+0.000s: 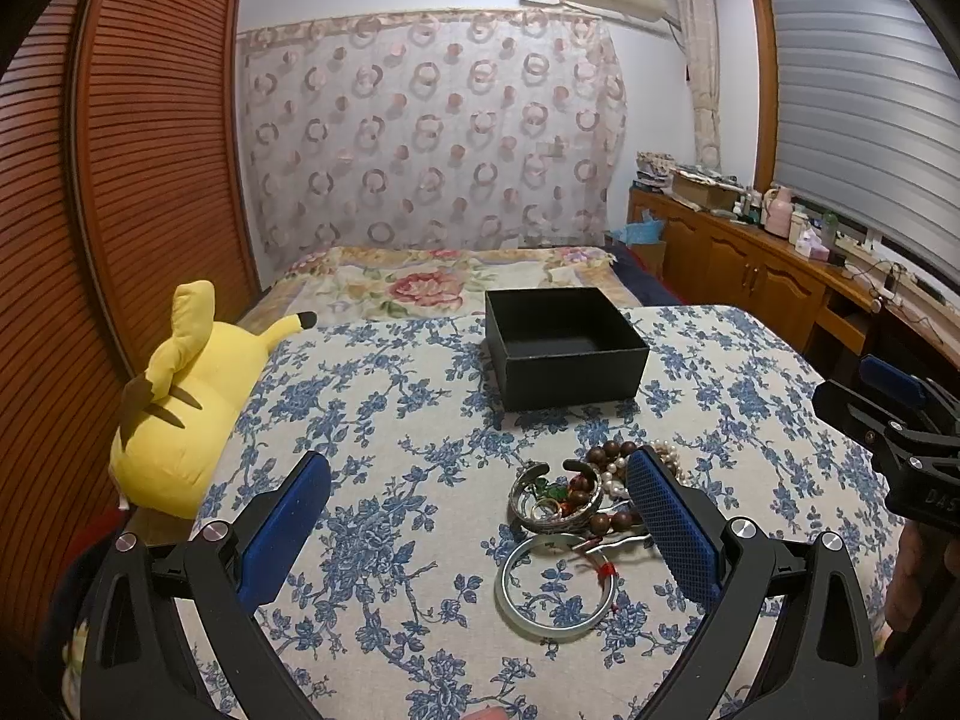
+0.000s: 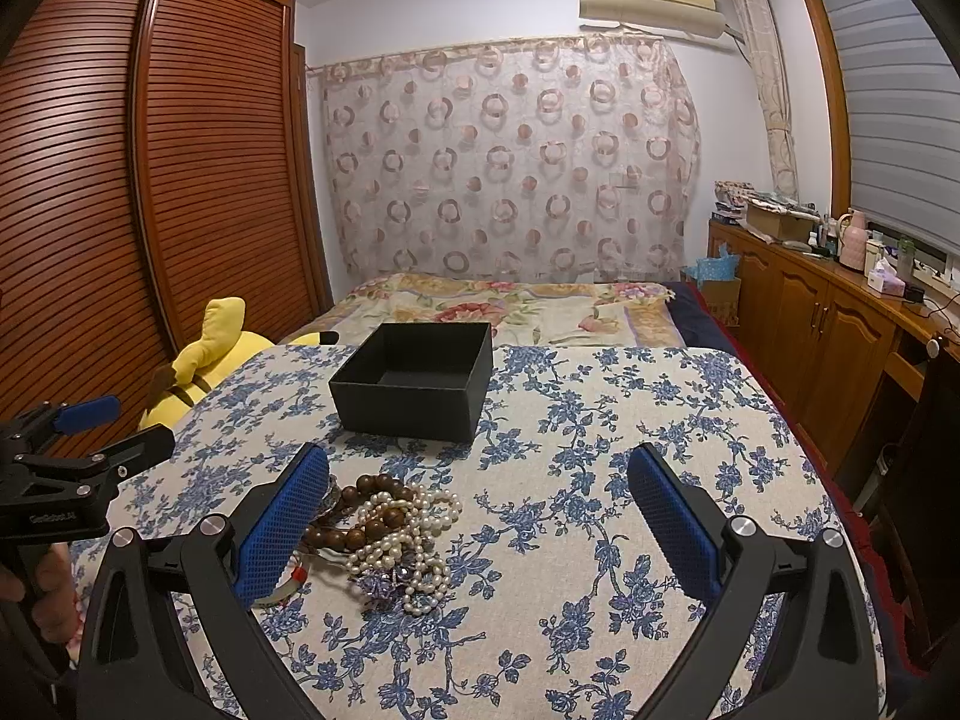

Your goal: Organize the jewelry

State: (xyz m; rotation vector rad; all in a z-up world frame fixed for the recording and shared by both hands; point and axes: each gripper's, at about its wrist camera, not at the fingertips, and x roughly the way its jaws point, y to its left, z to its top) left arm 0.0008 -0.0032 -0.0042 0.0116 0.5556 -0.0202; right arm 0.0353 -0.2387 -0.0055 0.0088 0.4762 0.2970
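Two grippers hovering over a jewelry pile [image 1: 591, 495] — jaws spread wide, gripping nothing

The left gripper [image 1: 480, 534] and right gripper [image 2: 480, 534] are flanking it; a black box [image 1: 564, 348] is sitting just beyond.

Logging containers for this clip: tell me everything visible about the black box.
The black box is a square, open-topped container, matte, cardboard-like, with straight walls and no lid in view. Its visible interior is empty. It sits upright on the blue floral cloth, beyond the jewelry pile and apart from it. Neither claw touches it.

One black box [image 1: 564, 348], one yellow plush toy [image 1: 174, 420] — two silver bangles [image 1: 555, 585], one pearl strand [image 2: 408, 534].
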